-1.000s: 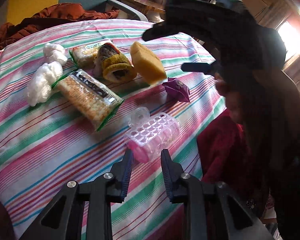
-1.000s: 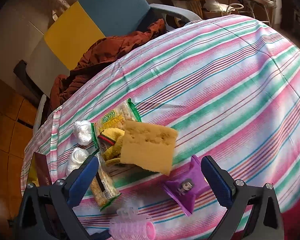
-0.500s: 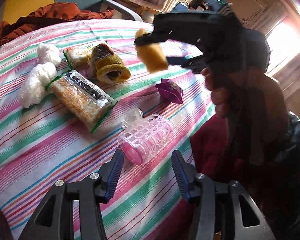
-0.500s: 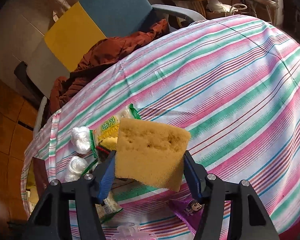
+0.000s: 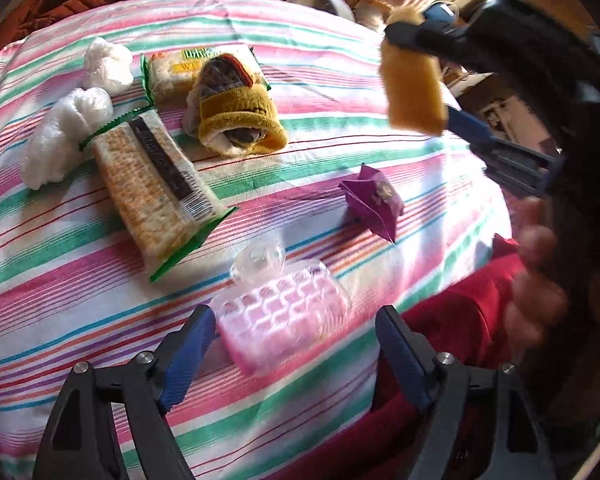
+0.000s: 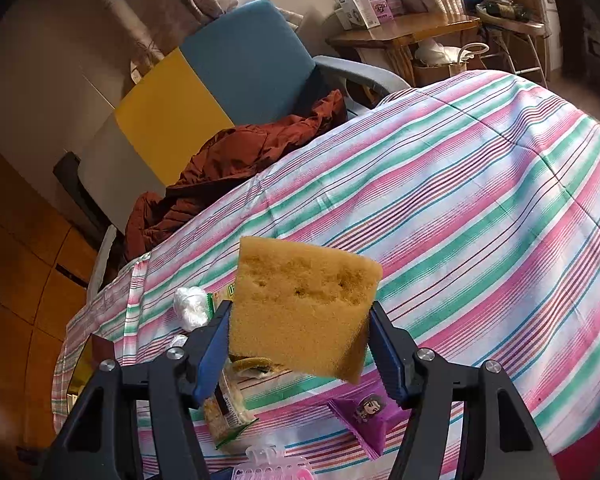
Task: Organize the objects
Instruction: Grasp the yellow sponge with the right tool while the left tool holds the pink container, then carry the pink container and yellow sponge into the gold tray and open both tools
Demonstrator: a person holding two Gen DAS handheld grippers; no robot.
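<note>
Right gripper (image 6: 298, 344) is clamping the sponge (image 6: 300, 308) by its side edges, holding it in the air above the striped cloth (image 6: 480, 240); sponge is yellow-tan, square, pitted. Left gripper (image 5: 296, 344), jaws just opening wide, is straddling the pink roller (image 5: 282, 322) without gripping it.

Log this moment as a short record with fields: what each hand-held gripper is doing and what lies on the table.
right hand-held gripper: shut on the yellow sponge, lifted clear of the striped tablecloth
left hand-held gripper: jaws have just opened wide, pink hair roller between them, not clamped
on the cloth: two cracker packets, rolled yellow sock, white plastic wads, purple sachet
background: rust-coloured jacket on a blue and yellow chair
</note>
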